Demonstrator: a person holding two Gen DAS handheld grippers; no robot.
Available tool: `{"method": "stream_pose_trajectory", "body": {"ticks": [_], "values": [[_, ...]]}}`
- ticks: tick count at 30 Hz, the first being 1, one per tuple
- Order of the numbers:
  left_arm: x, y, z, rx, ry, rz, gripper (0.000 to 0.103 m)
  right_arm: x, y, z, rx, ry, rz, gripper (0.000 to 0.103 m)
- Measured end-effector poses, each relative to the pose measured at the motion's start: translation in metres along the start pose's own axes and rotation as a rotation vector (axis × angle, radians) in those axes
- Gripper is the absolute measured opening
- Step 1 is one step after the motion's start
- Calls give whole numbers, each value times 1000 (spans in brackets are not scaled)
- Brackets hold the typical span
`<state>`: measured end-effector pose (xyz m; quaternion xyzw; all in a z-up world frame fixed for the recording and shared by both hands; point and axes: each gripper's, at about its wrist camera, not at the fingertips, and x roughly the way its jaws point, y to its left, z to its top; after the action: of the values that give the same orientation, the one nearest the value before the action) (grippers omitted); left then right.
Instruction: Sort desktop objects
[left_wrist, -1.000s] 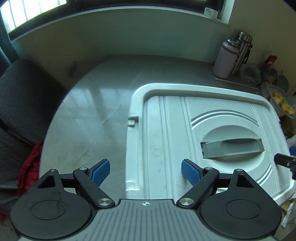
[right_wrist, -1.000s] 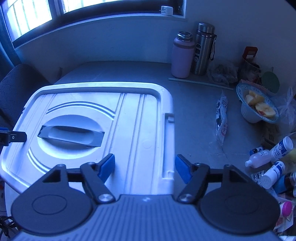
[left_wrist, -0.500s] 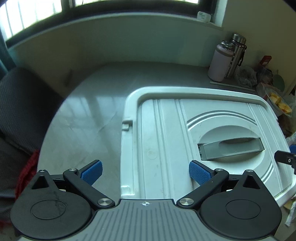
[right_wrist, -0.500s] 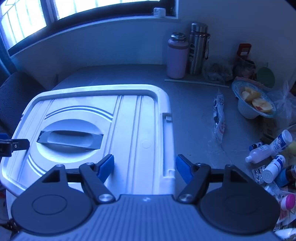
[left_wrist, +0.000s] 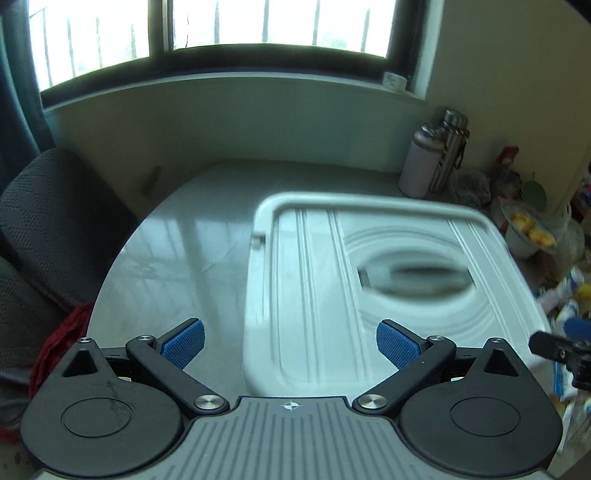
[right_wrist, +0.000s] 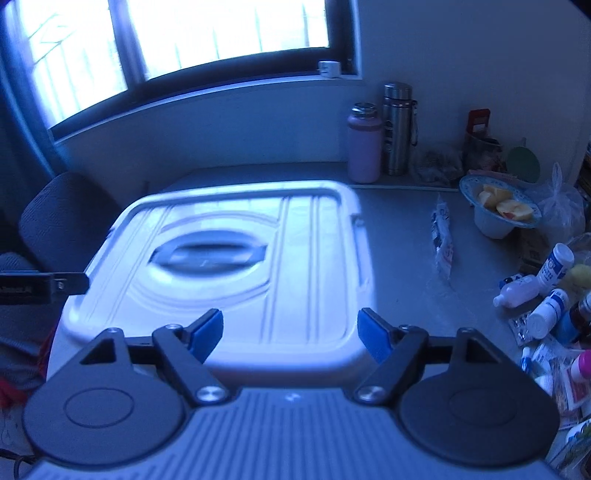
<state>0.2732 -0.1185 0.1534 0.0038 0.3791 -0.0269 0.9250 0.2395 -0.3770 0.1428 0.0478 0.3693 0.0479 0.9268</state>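
One white plastic storage-box lid, with a single grey recessed handle in a round dished centre, is lying flat on a pale grey table. Its image is smeared by motion in both views.

The left gripper is hovering above the lid's left near corner with its jaws spread wide and holding nothing. One blue pad is sitting over bare table just left of the lid's edge, and the other is sitting over the ribbed lid surface, so the lid's left rim is lying between them.

The right gripper is also gaping wide and empty. It is hovering over the lid's right near corner, with both blue pads over the lid's near part, the right pad close to the right rim.

Each gripper's black fingertip is poking into the edge of the other camera's view.

Against the far wall two flasks are standing side by side: one pink bottle and one steel thermos. One bowl of cut fruit is sitting to the right, with one white wrapper lying between it and the lid. About three small white medicine bottles are lying in the clutter at the right edge, though the pile is too jumbled for a firm count. One dark fabric chair is standing at the left.
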Motion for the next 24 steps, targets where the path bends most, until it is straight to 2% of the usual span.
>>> {"method": "stream_pose_trajectory", "body": {"ticks": [7,10,17,21,24], "values": [[-30,-9,-79,-23,28,48,101,-30,18,-59,-43,11,15,81],[-43,-9,-114,-32,-9,37,101,-39,23,-87,-38,5,28,81],[-58,-21,-182,7,-93,98,101,-49,34,-142,-50,-67,12,81],[-57,-30,-208,63,-132,139,101,-50,37,-163,-48,-112,4,81],[-54,-32,-221,69,-151,148,101,-48,36,-175,-35,-133,7,81]]}}
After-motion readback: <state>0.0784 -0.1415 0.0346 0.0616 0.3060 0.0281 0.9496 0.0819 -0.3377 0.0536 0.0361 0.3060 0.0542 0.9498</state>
